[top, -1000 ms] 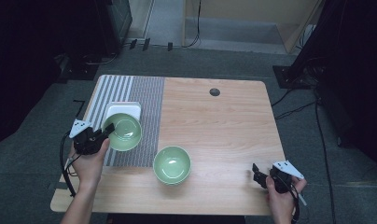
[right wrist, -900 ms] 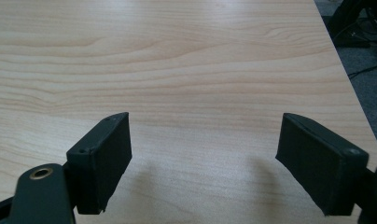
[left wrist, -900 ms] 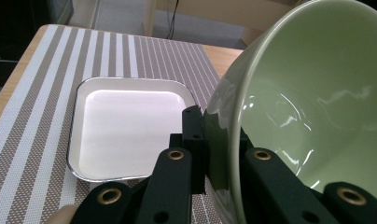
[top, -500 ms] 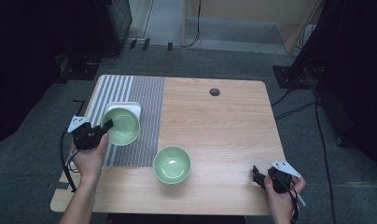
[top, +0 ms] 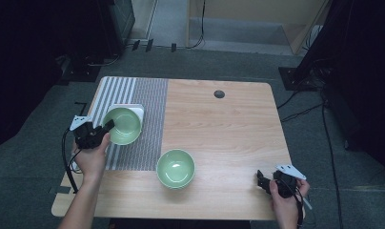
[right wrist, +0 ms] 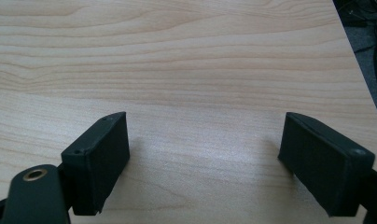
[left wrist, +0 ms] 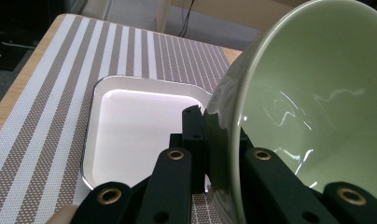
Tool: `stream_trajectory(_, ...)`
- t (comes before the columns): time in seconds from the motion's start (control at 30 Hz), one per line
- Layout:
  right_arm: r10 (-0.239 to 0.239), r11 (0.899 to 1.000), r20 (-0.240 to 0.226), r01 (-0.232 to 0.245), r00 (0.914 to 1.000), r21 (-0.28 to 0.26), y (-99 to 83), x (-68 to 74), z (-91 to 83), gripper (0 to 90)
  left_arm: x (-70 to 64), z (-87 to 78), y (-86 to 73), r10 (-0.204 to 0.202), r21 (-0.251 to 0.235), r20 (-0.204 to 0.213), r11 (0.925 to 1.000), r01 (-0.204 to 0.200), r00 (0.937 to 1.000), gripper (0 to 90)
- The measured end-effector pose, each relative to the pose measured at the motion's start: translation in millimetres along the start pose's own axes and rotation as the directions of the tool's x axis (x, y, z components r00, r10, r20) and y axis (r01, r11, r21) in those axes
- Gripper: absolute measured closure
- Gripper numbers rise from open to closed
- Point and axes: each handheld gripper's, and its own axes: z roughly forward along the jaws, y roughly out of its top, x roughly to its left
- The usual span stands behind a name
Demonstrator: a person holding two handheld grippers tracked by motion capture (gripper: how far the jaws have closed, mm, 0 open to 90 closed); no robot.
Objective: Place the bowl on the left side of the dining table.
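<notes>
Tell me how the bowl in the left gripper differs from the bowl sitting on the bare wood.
The held bowl is clamped by its rim in the left gripper; the free bowl is touched by nothing. The held bowl hangs over the white square plate on the striped mat; the free bowl rests on the bare table. In the left gripper view the held bowl looks tilted, while the free bowl sits level. Both are pale green, empty and look alike in size.
</notes>
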Motion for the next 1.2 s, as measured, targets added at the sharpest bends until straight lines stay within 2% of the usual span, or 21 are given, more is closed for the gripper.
stream_trajectory(0.33,0.000,1.000,0.000,0.000,1.0000,0.002,0.1,0.0,0.1,14.5,8.1,18.1,10.8,-0.032,0.036,-0.058,0.9988,0.034,0.9978,85.0)
stream_trajectory(0.6,0.000,1.000,0.000,0.000,1.0000,0.002,0.0,0.0,0.2,14.5,17.5,35.8,16.3,-0.070,0.075,-0.089,0.9942,0.077,0.9935,85.0)
stream_trajectory(0.73,-0.002,1.000,-0.002,0.002,1.0000,0.002,0.0,0.1,0.1,14.5,21.9,46.6,16.2,-0.093,0.107,-0.109,0.9888,0.105,0.9897,85.0)
stream_trajectory(0.77,-0.002,1.000,-0.002,0.002,1.0000,0.002,0.0,0.1,0.1,14.5,25.3,51.7,14.7,-0.124,0.127,-0.113,0.9824,0.138,0.9859,85.0)
stream_trajectory(0.8,-0.003,1.000,-0.002,0.003,1.0000,0.002,0.0,0.1,0.2,14.5,25.3,51.7,14.7,-0.124,0.127,-0.113,0.9824,0.138,0.9859,85.0)
stream_trajectory(0.87,-0.003,1.000,-0.002,0.003,1.0000,0.002,0.0,0.1,0.1,14.5,28.4,58.4,12.3,-0.132,0.153,-0.142,0.9762,0.153,0.9811,85.0)
stream_trajectory(0.9,-0.003,1.000,-0.002,0.003,1.0000,0.002,0.0,0.1,0.1,14.5,28.4,58.4,12.3,-0.132,0.153,-0.142,0.9762,0.153,0.9811,85.0)
stream_trajectory(0.97,-0.003,1.000,-0.002,0.003,1.0000,0.002,0.0,0.2,0.1,14.5,31.9,63.4,10.1,-0.137,0.169,-0.164,0.9719,0.164,0.9770,85.0)
stream_trajectory(1.1,-0.005,1.000,-0.003,0.005,1.0000,0.001,0.0,0.1,0.2,14.5,35.4,67.2,8.4,-0.141,0.184,-0.176,0.9677,0.173,0.9743,85.0)
stream_trajectory(1.2,-0.006,1.000,-0.003,0.006,1.0000,0.001,0.0,0.1,0.2,14.5,38.9,72.0,8.0,-0.155,0.207,-0.187,0.9590,0.194,0.9699,85.0)
